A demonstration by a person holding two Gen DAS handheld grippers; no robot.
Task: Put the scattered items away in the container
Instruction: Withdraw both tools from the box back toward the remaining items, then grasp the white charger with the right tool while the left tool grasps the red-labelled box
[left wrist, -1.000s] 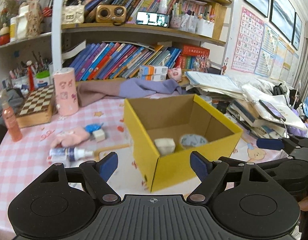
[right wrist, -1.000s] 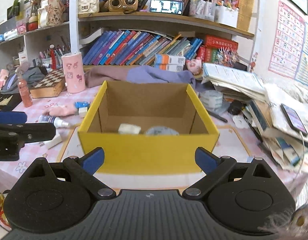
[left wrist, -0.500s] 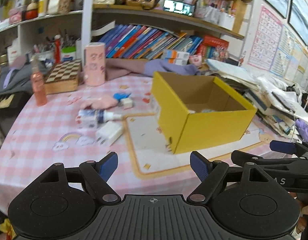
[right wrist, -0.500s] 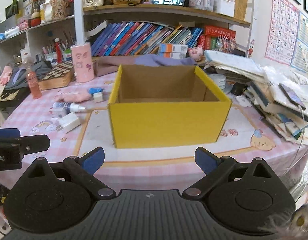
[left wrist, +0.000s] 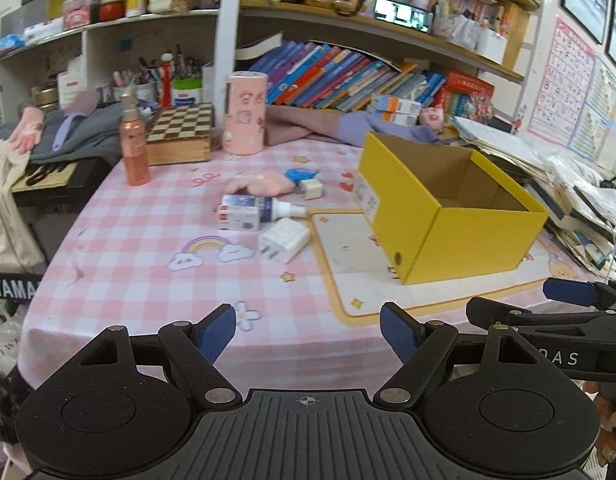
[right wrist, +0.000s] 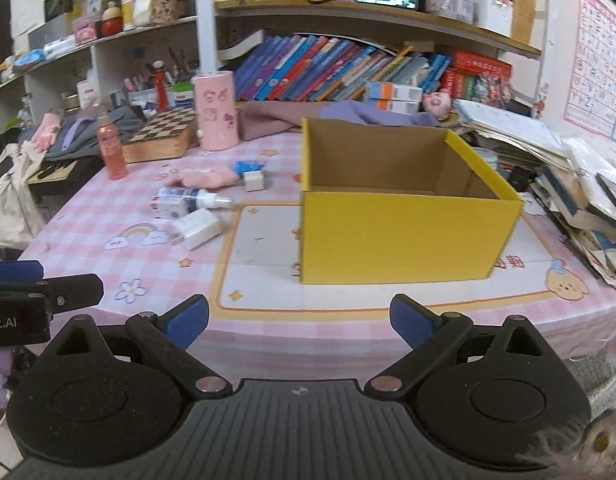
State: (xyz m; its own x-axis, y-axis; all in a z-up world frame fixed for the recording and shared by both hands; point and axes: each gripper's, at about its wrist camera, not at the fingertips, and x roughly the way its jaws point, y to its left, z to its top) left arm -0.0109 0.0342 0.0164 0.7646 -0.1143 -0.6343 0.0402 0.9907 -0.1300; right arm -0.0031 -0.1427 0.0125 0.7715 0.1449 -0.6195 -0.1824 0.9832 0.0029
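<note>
A yellow cardboard box (left wrist: 471, 236) (right wrist: 399, 236) stands open on the pink checked tablecloth; its inside is hidden from here. Left of it lie a white charger plug (left wrist: 284, 239) (right wrist: 198, 229), a small spray bottle with a white cap (left wrist: 258, 214) (right wrist: 188, 202), a pink soft item (left wrist: 264, 184) (right wrist: 206, 178), a blue wrapper (left wrist: 302, 175) (right wrist: 248, 167) and a small white cube (left wrist: 311, 189) (right wrist: 253, 180). My left gripper (left wrist: 308, 330) hangs open at the table's near edge, nothing between its fingers. My right gripper (right wrist: 300, 320) is open too, before the box.
A pink cylinder (left wrist: 244, 114), a chessboard box (left wrist: 180, 132) and an orange-pink bottle (left wrist: 134, 142) stand at the back left. Stacked papers and books (left wrist: 567, 184) crowd the right side. Bookshelves rise behind. A cream mat (right wrist: 264, 264) lies under the box.
Both grippers have pulled back from the box toward the table's near edge. The box looks smaller and its contents have dropped out of sight. The left view now takes in the scattered items.
</note>
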